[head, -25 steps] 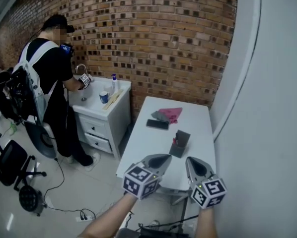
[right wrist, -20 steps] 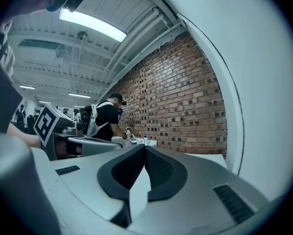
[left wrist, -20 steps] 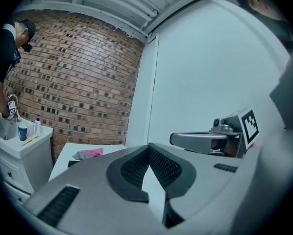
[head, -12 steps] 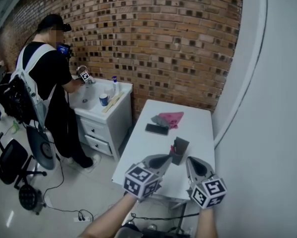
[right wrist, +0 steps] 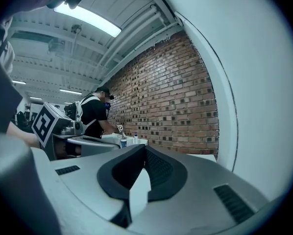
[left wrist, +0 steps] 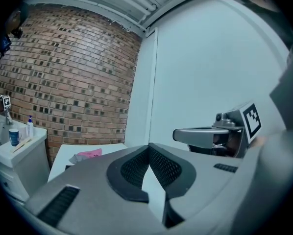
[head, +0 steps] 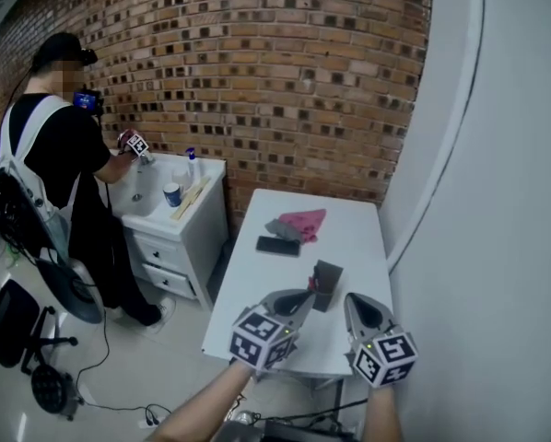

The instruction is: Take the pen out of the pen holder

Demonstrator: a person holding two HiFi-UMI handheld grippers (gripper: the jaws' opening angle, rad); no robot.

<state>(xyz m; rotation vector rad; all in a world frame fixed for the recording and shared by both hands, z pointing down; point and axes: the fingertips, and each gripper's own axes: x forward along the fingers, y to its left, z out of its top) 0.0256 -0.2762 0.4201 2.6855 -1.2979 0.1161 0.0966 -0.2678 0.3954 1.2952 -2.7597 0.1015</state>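
As I've stepped closer, the pen holder (head: 328,284) sits at twelve o'clock of my left gripper (head: 305,298) and right gripper (head: 357,302), jaws closed, empty.

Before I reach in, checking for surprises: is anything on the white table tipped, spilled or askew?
Nothing stands out: the pen holder is upright on the table, the phone flat beside a pink cloth.
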